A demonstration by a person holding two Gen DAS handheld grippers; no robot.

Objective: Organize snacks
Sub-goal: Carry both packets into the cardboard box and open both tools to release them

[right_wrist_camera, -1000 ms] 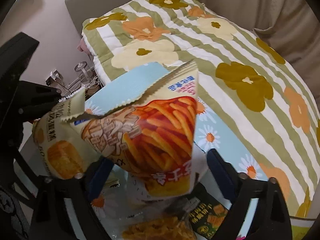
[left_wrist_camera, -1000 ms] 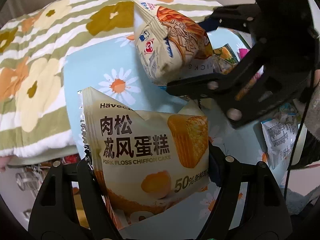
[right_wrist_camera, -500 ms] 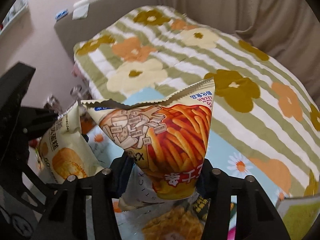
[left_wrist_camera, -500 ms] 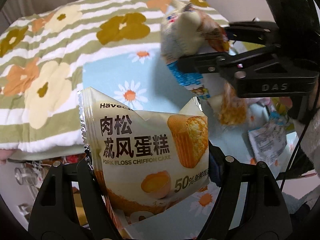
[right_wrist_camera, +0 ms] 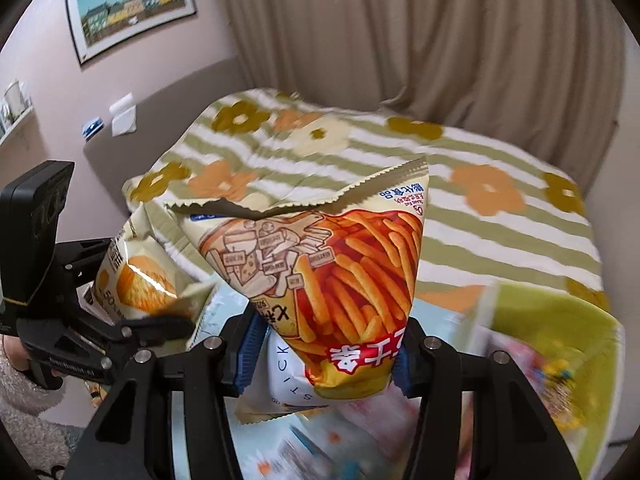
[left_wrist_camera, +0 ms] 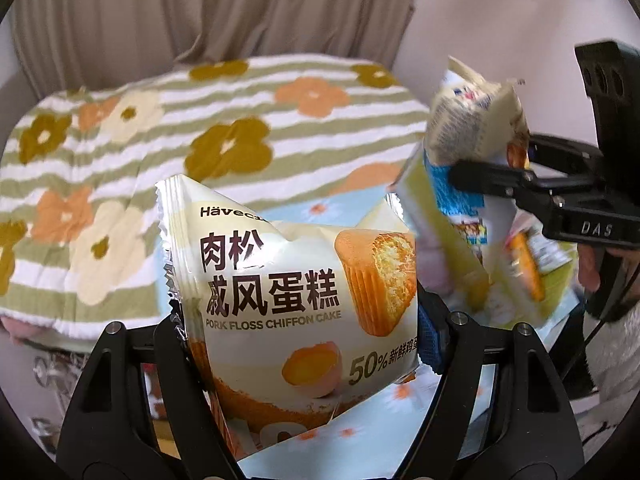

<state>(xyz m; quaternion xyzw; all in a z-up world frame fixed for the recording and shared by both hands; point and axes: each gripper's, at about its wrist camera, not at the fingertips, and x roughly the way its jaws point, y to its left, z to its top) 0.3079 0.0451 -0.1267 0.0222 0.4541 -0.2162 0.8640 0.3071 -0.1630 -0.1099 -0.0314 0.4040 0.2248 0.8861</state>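
Observation:
My left gripper (left_wrist_camera: 300, 344) is shut on a cream pork floss chiffon cake packet (left_wrist_camera: 292, 280) and holds it up in the air. The packet also shows in the right wrist view (right_wrist_camera: 136, 276), at the left. My right gripper (right_wrist_camera: 324, 356) is shut on an orange potato stick bag (right_wrist_camera: 340, 272), also lifted. That bag shows in the left wrist view (left_wrist_camera: 472, 136), up at the right, with the right gripper (left_wrist_camera: 520, 184) clamped on it.
A bed with a green striped floral blanket (right_wrist_camera: 360, 152) fills the background. A light blue daisy cloth (left_wrist_camera: 340, 452) lies below. A lime green container (right_wrist_camera: 560, 320) with snack packets sits at the right. Curtains (right_wrist_camera: 400, 32) hang behind.
Both grippers have risen and tilted up with their packets; the views now take in the curtains and wall. The loose snacks on the cloth have dropped low in view.

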